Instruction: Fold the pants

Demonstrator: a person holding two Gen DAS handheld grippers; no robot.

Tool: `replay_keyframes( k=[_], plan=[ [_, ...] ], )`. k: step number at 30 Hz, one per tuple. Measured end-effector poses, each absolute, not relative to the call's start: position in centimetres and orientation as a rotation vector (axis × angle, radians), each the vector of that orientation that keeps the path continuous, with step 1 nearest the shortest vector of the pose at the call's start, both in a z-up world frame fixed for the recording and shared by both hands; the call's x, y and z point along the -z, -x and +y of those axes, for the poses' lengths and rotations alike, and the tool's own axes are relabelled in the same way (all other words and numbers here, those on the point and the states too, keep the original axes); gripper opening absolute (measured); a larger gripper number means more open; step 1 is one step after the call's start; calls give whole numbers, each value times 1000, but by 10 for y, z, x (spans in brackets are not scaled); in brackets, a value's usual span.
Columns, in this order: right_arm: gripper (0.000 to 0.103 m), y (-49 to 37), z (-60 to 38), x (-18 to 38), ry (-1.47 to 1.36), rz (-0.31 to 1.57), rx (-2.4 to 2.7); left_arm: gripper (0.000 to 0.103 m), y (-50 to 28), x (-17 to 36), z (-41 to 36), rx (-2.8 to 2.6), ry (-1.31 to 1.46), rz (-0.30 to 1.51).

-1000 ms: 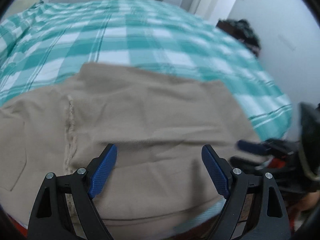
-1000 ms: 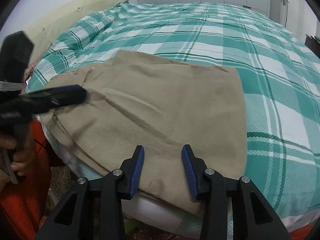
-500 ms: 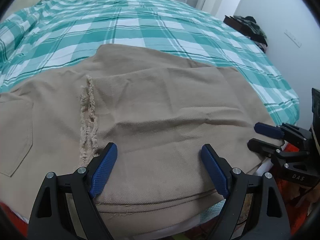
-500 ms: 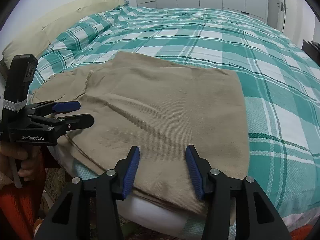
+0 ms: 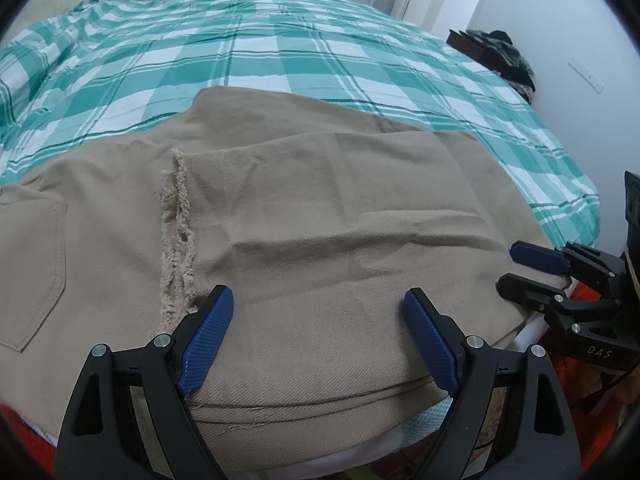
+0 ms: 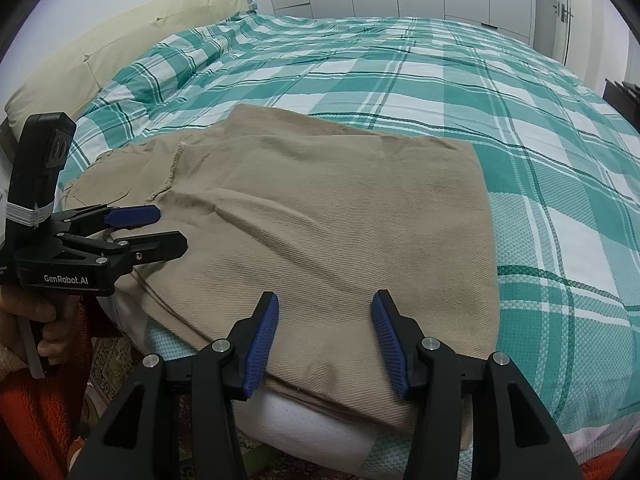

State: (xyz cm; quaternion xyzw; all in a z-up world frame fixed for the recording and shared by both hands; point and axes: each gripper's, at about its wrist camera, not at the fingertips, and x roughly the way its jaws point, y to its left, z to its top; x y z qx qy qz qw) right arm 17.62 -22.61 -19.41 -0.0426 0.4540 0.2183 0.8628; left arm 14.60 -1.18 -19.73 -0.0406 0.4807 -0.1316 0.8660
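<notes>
Left wrist view shows the tan pants [image 5: 320, 248] lying flat on the green plaid bedspread [image 5: 280, 60], along the near edge of the bed, already doubled over: a frayed hem [image 5: 178, 240] at about 9 o'clock from centre lies on top of a lower layer that carries a back pocket [image 5: 32, 272] farther out at 9 o'clock. The left gripper [image 5: 318, 340] hangs over the near edge with its blue pads spread wide, nothing between them. Out at 3 o'clock the right gripper [image 5: 516, 266] sits at the corner of the cloth, fingers parted and holding nothing. From the right wrist view the same gripper [image 6: 324, 336] is parted over the folded edge at 6 o'clock, and the pants [image 6: 328, 220] fill the middle, their right side straight and tidy. The left gripper [image 6: 170, 226] shows at 9 o'clock. By my reading one fold is done and the hands are between grasps. The next move probably calls for both tools to pinch every layer at the near edge or the ends, then carry them across evenly; missing the lower layer would let the stack slide apart.
</notes>
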Motion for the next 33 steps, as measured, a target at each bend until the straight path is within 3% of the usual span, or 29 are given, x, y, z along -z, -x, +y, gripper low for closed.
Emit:
replay_keyframes(
  k=[20,33],
  plan=[
    [52,-176,-226,194,90,951,-457,89,-146,198,-12,274,84,1006],
    [61,-174,-220,194,97,949,-456,89,-146,198,-13,273,85,1006]
  ],
)
